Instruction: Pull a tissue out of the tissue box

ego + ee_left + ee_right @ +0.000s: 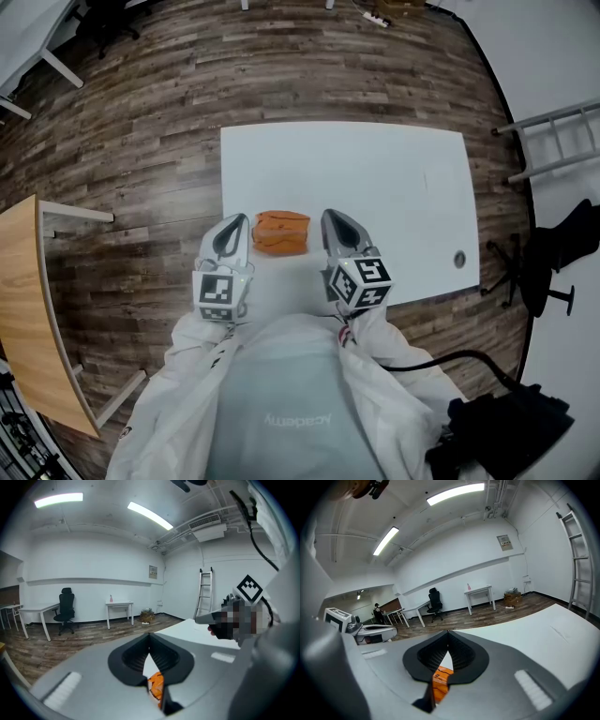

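**Left hand-held gripper (234, 225) and right hand-held gripper (335, 220) shut and empty, either side of the tissue box (281, 232)**

I have both tools up near the front of the white bench (375, 178). In the head view the orange tissue box lies on the bench between them, untouched as far as I can judge.

Each gripper view shows its jaws meeting at the tips with nothing pinched. The box shows only as an orange patch lower down, beyond the left hand-held gripper (150, 637) and the right hand-held gripper (448, 633).

My concerns from here:
- Neither tool can take a tissue until its jaws are opened. Going down shut would only shove the box across the smooth bench.
- The box looks light. If I pull with one tool and leave the box unheld, I expect it to lift or slide with the tissue.
- A deep bite could drag out a clump, and a shallow one could tear or slip.

As for the contents, I see no tissue standing up from the top. I cannot make out the opening from any view, so I am aiming partly blind.
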{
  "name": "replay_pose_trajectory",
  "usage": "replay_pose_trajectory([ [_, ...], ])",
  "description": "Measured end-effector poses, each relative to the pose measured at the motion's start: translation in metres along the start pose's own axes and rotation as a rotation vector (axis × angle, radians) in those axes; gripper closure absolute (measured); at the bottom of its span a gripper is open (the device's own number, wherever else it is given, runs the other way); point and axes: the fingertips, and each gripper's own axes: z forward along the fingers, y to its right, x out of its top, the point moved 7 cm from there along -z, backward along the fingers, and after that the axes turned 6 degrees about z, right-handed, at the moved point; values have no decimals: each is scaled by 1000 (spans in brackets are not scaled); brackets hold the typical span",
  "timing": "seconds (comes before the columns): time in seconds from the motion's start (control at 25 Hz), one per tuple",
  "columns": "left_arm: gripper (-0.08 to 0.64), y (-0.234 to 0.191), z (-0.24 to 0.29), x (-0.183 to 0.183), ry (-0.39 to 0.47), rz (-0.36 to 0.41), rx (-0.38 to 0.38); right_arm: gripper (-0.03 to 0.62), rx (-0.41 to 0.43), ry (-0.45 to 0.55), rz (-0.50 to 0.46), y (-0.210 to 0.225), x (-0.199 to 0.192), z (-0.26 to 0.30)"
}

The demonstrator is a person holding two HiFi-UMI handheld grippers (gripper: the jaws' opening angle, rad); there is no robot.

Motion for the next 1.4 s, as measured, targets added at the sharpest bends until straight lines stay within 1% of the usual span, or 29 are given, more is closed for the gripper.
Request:
replay_pose_trajectory([
  [0.36, 560, 5, 4, -2, 8, -9, 5, 588, 1, -38, -26, 6, -5, 1],
  [0.4, 560, 6, 4, -1, 8, -10, 5, 576, 3, -45, -29, 7, -5, 0],
  [0.56, 560, 5, 4, -4, 7, -14, 7, 574, 2, -61, -40, 7, -8, 2],
  [0.68, 560, 6, 4, -4, 5, -16, 7, 574, 15, -85, -57, 10, -9, 3],
  [0.88, 560, 5, 3, -2, 3, -21, 12, 548, 30, -127, -97, 14, -8, 7],
  [1.12, 560, 2, 3, -3, 3, -25, 13, 494, 84, -212, -158, 14, -15, 14],
  [1.2, 560, 3, 2, -3, 2, -26, 13, 479, 120, -263, -195, 13, -19, 15],
  [1.4, 560, 4, 2, -6, 0, -29, 13, 479, 232, -406, -320, 5, -36, 20],
])
